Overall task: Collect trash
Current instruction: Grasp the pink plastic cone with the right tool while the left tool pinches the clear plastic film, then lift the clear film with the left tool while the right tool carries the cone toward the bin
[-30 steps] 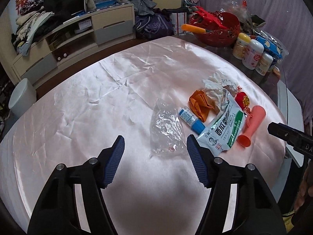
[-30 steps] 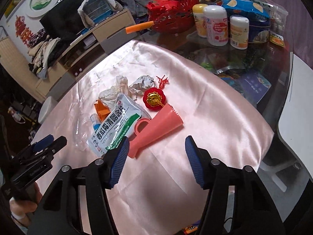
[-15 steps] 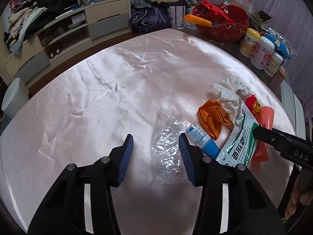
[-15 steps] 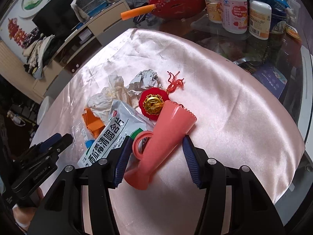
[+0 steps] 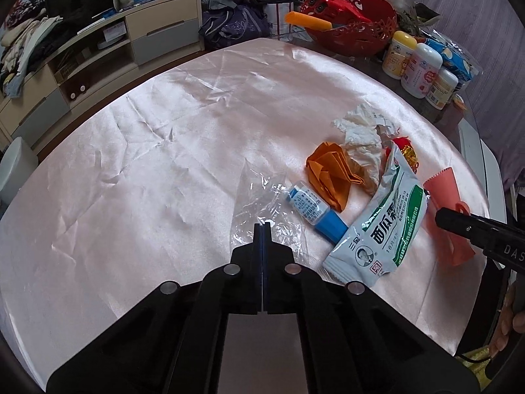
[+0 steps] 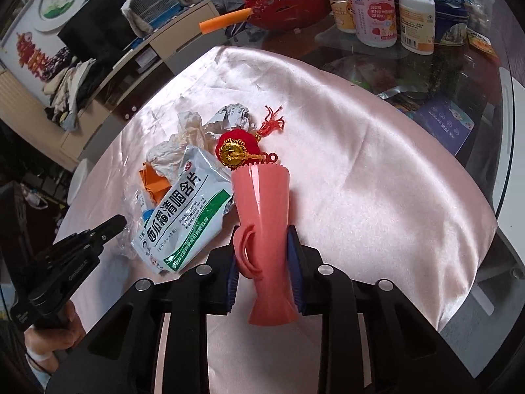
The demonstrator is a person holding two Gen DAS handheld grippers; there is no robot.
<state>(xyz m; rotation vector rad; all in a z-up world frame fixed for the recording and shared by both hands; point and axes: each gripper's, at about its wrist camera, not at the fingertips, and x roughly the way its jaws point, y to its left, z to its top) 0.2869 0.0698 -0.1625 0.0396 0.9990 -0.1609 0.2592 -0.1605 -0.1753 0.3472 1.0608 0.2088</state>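
Note:
A pile of trash lies on the pink satin cloth [image 5: 164,170]: a clear plastic wrapper [image 5: 262,203], a small blue-capped bottle [image 5: 311,210], orange folded paper [image 5: 331,174], crumpled white tissue [image 5: 357,131], a white-green medicine pouch [image 5: 384,226] and a red tasselled ornament [image 6: 236,151]. My left gripper [image 5: 262,226] is shut on the clear plastic wrapper's near part. My right gripper [image 6: 264,256] is shut on a pink plastic cup [image 6: 262,216] lying on the cloth, its fluted mouth pointing away. The cup also shows in the left wrist view [image 5: 443,190].
A red basket [image 5: 351,32] with an orange stick stands at the table's far edge. Several white supplement bottles [image 6: 370,10] and snack bags stand on the dark glass at the far right. A TV cabinet [image 5: 98,52] and a white bin [image 5: 13,170] stand beyond the table.
Both grippers moved forward and down and closed. The left one shut on the clear wrapper. The right one shut around the pink cup.

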